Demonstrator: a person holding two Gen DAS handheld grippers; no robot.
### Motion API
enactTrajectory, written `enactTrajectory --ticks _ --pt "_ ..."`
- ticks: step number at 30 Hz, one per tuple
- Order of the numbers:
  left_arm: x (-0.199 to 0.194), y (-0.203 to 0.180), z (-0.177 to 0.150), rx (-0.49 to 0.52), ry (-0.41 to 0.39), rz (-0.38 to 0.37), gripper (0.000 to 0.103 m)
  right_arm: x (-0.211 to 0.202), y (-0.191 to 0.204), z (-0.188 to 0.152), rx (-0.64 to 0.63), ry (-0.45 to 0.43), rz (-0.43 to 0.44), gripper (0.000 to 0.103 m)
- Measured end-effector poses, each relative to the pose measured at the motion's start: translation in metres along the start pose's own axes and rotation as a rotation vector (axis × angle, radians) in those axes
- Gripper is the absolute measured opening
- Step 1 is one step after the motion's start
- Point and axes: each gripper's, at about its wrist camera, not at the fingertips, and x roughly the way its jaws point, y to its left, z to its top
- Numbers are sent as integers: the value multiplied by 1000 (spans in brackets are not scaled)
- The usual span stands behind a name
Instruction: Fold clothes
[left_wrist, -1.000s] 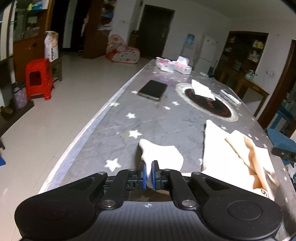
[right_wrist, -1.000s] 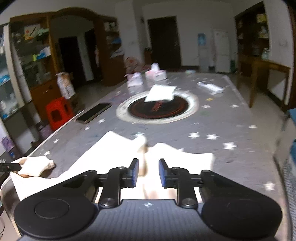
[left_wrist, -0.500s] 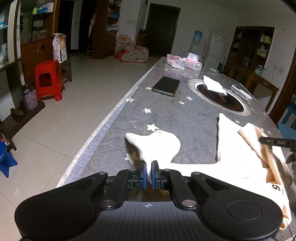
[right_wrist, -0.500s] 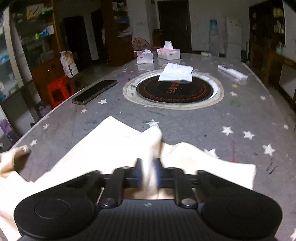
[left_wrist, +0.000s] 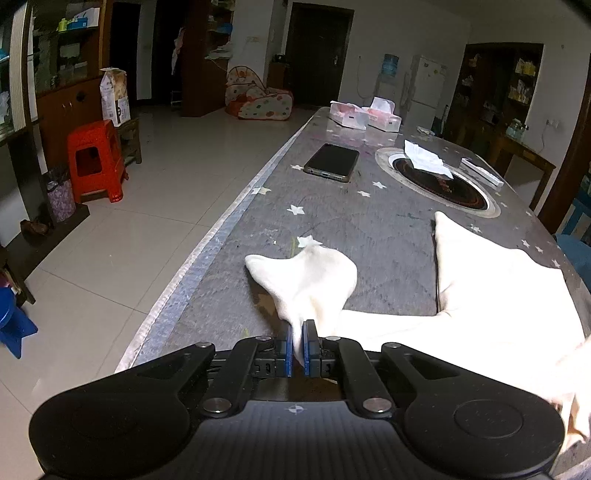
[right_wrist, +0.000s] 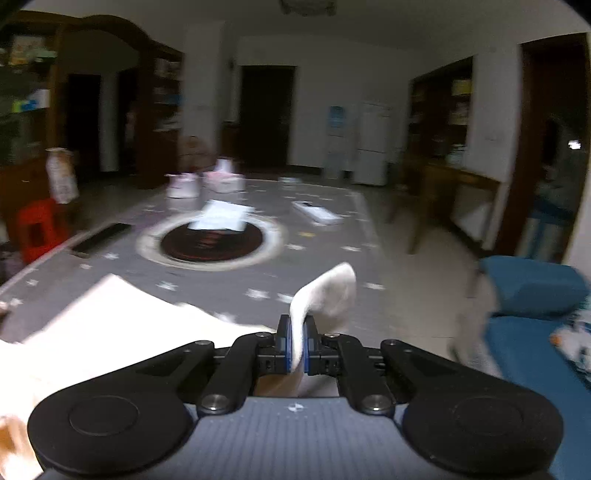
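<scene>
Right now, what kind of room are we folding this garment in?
Most likely a home dining and living area: a long table with a built-in hotpot burner, a white fridge by the far wall, and a red plastic stool on the tiled floor.

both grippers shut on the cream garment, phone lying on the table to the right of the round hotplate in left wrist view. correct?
One error: in the left wrist view the phone lies left of the round hotplate, not right. The rest holds: left gripper and right gripper are both shut on the cream garment.
</scene>
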Motion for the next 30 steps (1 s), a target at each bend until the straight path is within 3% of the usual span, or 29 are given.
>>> enactTrajectory --ticks 6,8,14,21,30 --pt "-1 1 -3 18 15 10 7 -7 -33 -43 64 127 -88 8" --pt "-1 0 -1 28 17 14 7 -3 -38 -53 87 168 -100 15" --pt "-7 -3 6 55 7 29 15 -15 -42 -50 84 129 -123 22" --pt "-4 -23 23 101 -22 -4 16 -1 -30 -33 90 129 28 23" --pt "43 -83 55 243 0 -108 24 57 -1 -18 83 215 205 23"
